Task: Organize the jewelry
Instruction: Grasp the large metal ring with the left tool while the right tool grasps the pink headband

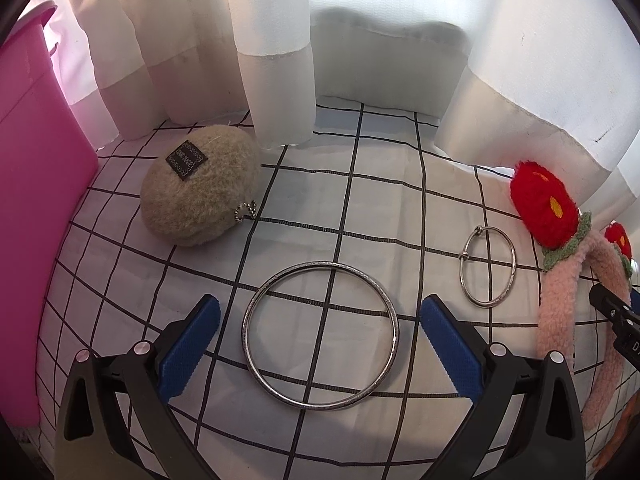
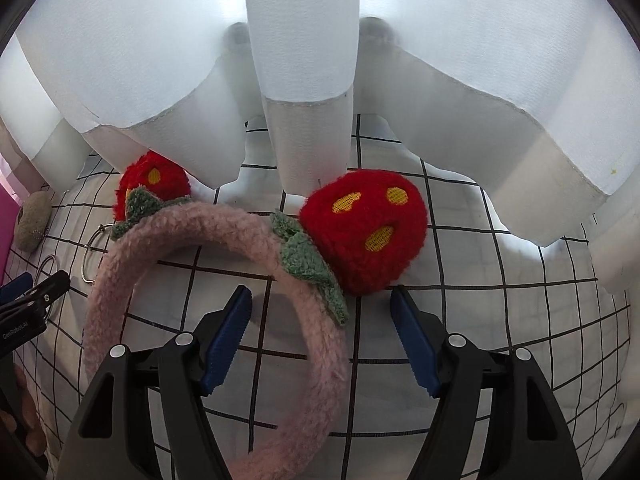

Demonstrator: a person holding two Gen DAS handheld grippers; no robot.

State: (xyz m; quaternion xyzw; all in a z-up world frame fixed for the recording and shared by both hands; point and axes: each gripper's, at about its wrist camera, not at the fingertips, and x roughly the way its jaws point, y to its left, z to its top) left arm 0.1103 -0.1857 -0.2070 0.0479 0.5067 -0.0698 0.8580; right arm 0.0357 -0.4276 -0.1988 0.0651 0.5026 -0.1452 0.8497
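Between the blue pads of my left claw (image 1: pixel 320 340), flat on the checked cloth (image 1: pixel 360 208), lay the big metal bangle (image 1: pixel 320 336). The jaws stood wide apart, touching nothing. I judged the bangle stiff, light and slick; lying flat, it gave little to pinch, so I would have taken it across one side of the rim, not across its whole width. A smaller ring (image 1: pixel 488 266) lay near it to the right, thinner and likely fiddlier still.

Under my right claw (image 2: pixel 322 340), whose jaws also stood apart and empty, the pink fuzzy headband (image 2: pixel 120 276) curved across the cloth, one side of its band passing between the pads. Its red strawberries (image 2: pixel 364 232) sat just ahead of the tips. It looked soft, springy and easy to hold; the band seemed the better spot.

Further off were a beige fuzzy pouch (image 1: pixel 200 188), a pink bin (image 1: pixel 36 184) and white curtains (image 1: pixel 276 40).
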